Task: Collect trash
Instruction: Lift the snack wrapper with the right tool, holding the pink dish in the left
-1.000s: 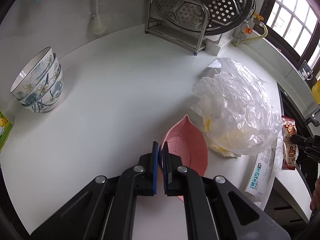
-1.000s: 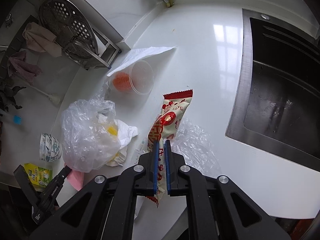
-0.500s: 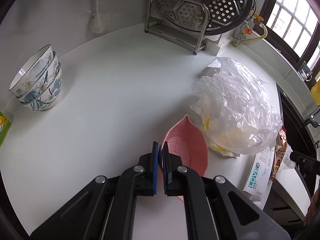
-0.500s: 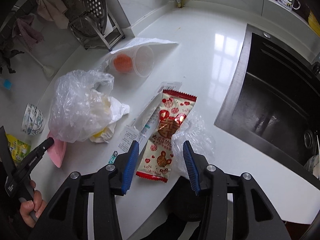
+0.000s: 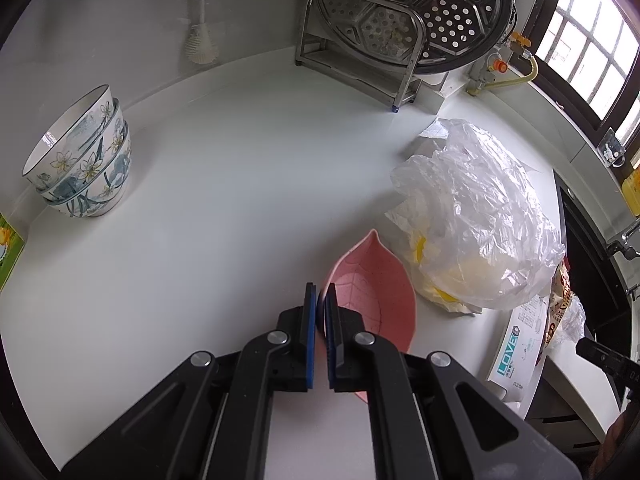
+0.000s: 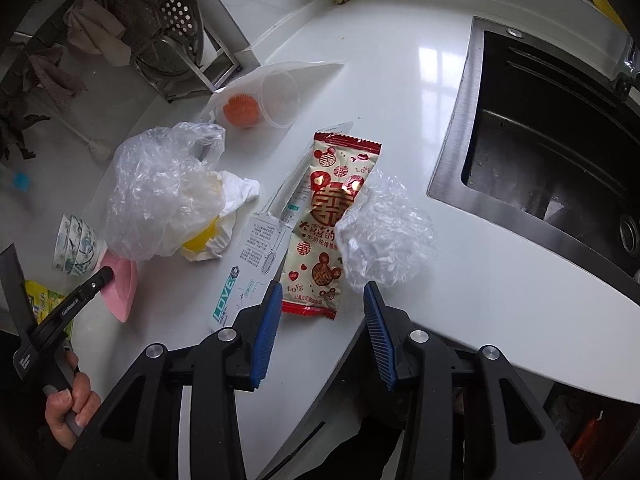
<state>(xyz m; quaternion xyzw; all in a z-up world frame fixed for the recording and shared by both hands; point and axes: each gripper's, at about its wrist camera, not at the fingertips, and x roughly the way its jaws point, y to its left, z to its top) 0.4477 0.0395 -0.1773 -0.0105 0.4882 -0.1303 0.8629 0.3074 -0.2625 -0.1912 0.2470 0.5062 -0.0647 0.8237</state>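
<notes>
left wrist view: left gripper (image 5: 320,304), blue pads nearly together, clamped on the rim of the pink leaf-shaped plastic dish (image 5: 374,300), which sits on the white countertop (image 5: 224,216). just right of the dish, touching it, a crumpled clear plastic bag (image 5: 476,216) over yellow and white scraps. stack of floral ceramic bowls (image 5: 80,156) well apart at left. perforated steel steamer tray (image 5: 416,12) leans in a rack at the back.

right wrist view: right gripper (image 6: 322,322), blue pads spread wide, holding nothing, above the counter's front edge. red and cream snack wrapper (image 6: 330,220) lies flat just beyond the pads. a crumpled ball of clear film (image 6: 384,232) touches its right side; a flat white "love" package (image 6: 256,256) lies along its left. clear plastic cup with orange item (image 6: 264,100) on its side farther back. black sink (image 6: 560,140) at right.
</notes>
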